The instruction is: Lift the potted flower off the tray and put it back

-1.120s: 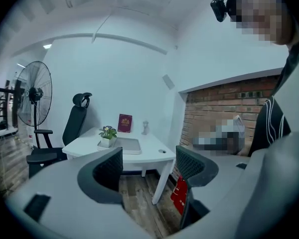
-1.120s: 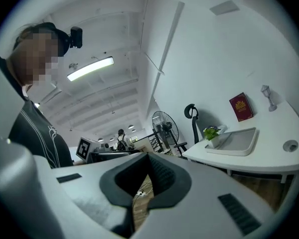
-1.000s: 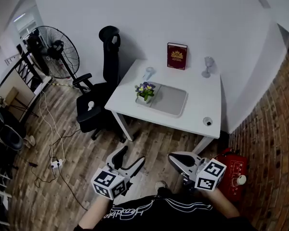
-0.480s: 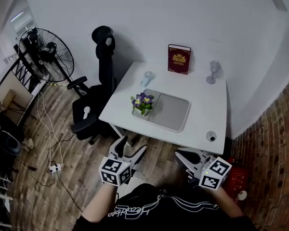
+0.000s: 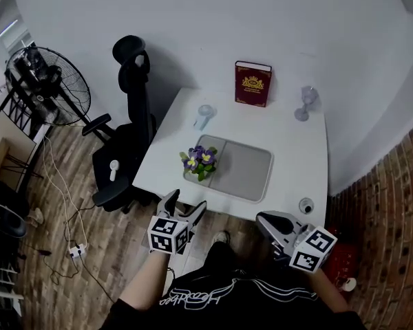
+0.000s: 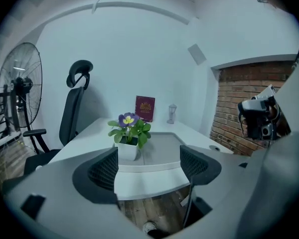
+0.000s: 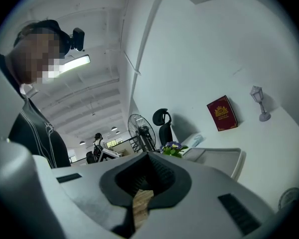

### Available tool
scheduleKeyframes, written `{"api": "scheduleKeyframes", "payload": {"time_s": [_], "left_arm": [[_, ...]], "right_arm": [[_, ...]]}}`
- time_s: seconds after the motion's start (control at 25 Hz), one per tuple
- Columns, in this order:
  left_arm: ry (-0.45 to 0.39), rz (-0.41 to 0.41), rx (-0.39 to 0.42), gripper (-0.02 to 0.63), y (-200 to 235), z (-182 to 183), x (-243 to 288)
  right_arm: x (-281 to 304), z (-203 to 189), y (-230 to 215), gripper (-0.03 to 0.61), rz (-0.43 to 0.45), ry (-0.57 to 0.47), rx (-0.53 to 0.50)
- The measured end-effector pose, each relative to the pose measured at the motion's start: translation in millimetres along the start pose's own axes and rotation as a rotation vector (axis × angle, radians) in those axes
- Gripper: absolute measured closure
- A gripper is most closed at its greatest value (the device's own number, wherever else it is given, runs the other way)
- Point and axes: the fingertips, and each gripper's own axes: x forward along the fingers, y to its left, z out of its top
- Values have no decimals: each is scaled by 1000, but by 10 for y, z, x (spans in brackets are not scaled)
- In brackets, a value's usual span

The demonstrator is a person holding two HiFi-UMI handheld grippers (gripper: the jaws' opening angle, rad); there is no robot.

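White surface by the wall; the flower stands at the tray's left end. Approach step: the left hand-held gripper is empty, its jaws opening, well short of the flower. The right hand-held gripper is closed and empty. The next move probably calls for bracketing the pot.

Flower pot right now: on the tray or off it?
On the tray. The head view shows the potted flower standing upright at the left end of the tray, on the white table.
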Motion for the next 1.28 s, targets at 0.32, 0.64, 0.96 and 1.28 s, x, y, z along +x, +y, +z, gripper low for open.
{"api": "scheduleKeyframes", "payload": {"time_s": [0.32,0.64,0.96,1.28], "left_arm": [[66,-2,36,229,366,-162,717],[71,16,59,225,598,-200,1076],[83,-10,74,227,647,-172,1250],[103,-31,95,264,667,-186,1263]], "right_arm": [[349,255,-351,575,-34,8,-3],[515,293,-554,575,-46,24,12],[572,362,-696,575,-63,38,12],[622,312,-750,575,-61,52,22]]}}
